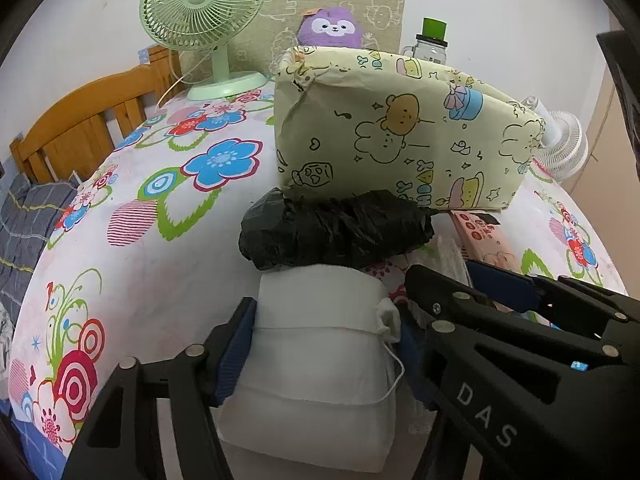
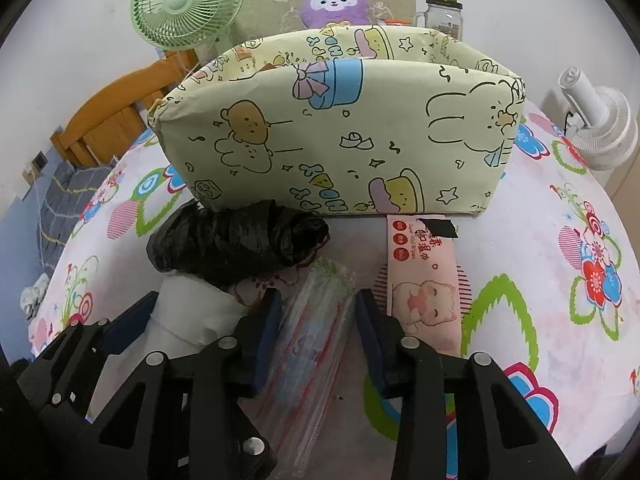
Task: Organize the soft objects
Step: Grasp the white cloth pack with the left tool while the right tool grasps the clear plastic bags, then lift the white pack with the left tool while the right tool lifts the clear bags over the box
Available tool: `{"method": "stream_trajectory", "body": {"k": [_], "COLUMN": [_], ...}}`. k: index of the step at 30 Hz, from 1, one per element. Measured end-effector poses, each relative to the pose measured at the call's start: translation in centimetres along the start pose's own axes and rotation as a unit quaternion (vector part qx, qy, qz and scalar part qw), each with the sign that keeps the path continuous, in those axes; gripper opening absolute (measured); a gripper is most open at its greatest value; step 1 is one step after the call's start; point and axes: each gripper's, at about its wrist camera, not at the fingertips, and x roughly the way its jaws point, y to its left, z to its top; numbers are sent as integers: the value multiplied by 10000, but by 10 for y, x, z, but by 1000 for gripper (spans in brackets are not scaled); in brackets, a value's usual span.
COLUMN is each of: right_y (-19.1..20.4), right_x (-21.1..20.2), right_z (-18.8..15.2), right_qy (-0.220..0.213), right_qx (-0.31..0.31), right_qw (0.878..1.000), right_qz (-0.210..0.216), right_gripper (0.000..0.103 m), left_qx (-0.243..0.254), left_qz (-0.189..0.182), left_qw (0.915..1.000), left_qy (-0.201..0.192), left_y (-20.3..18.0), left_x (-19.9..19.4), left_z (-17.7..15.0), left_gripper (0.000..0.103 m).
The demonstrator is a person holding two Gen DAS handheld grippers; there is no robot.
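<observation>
White cloth bundle held by left tongs; right tongs narrow around clear packet, contact unclear; both near bin for loading.

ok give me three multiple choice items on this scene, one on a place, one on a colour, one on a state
1. Where does the black plastic bundle lie?
A. inside the box
B. on the table against the front of the cartoon-print box
C. under the fan

2. What colour is the desk fan behind the box?
A. light green
B. red
C. black

3. What lies between the fingers of the right gripper?
A. nothing
B. the plush toy
C. a clear plastic packet

Answers:
1. B, it lies at the box's front wall.
2. A, cage and stand are green.
3. C, the packet fills the gap between the blue pads.
</observation>
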Motion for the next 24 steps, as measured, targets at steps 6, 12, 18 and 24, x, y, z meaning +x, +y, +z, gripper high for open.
{"method": "stream_trajectory", "body": {"k": [6,12,18,24], "right_y": [-1,-5,-8,-12], "right_x": [-2,-8,-18,-32], "right_z": [1,1,1,1], "right_qy": [-53,-106,-212,-382], "right_qx": [-18,15,13,40], "right_qw": [10000,9999,9998,9992], "right_qz": [-27,48,69,95], "right_gripper": [31,25,24,24], "left_qx": [-6,25,39,88], "left_qz": [-70,-164,-174,-208], "left_qw": [10000,9998,9997,9994], "left_qy": [-16,-68,-137,-274], "left_y": [-4,-9,-14,-21], "left_x": [-1,-8,-16,-28], "left_z": [2,3,3,6], "left_gripper": [44,38,37,37]}}
